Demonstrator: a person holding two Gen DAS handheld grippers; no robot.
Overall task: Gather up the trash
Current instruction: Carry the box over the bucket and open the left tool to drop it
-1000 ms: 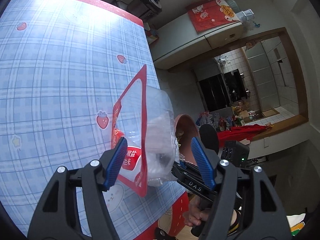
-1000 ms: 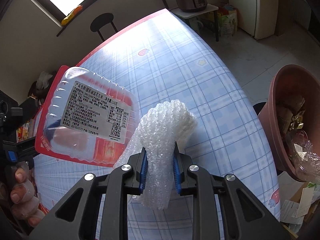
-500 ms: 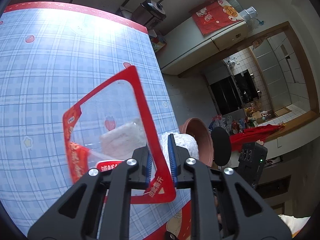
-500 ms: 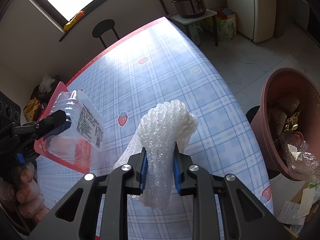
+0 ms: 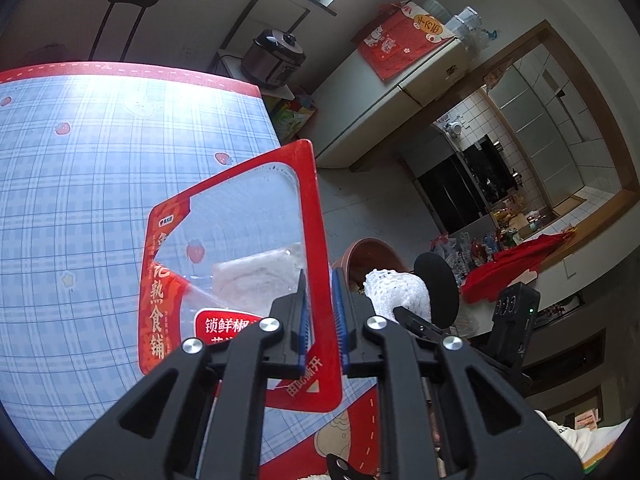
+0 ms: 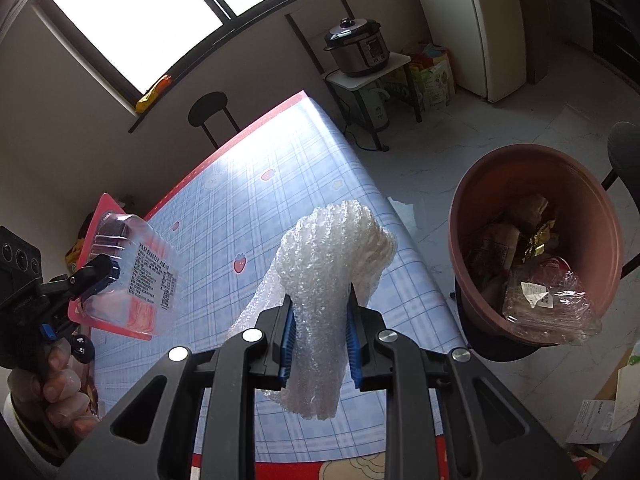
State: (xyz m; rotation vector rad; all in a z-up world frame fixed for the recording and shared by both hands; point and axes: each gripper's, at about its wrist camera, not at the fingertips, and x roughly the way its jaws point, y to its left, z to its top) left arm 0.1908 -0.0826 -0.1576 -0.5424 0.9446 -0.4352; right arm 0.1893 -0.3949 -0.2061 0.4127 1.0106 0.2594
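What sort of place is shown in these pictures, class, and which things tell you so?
Most likely a home kitchen and dining area: an electric pressure cooker on a side stand, a fridge by the wall, and a table under a strawberry-print cloth.

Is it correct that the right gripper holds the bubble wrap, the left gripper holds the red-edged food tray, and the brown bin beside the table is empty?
Not quite. The brown bin is not empty: the right wrist view shows wrappers and clear plastic inside. The rest holds: the right gripper holds the bubble wrap, the left gripper the red-edged food tray.
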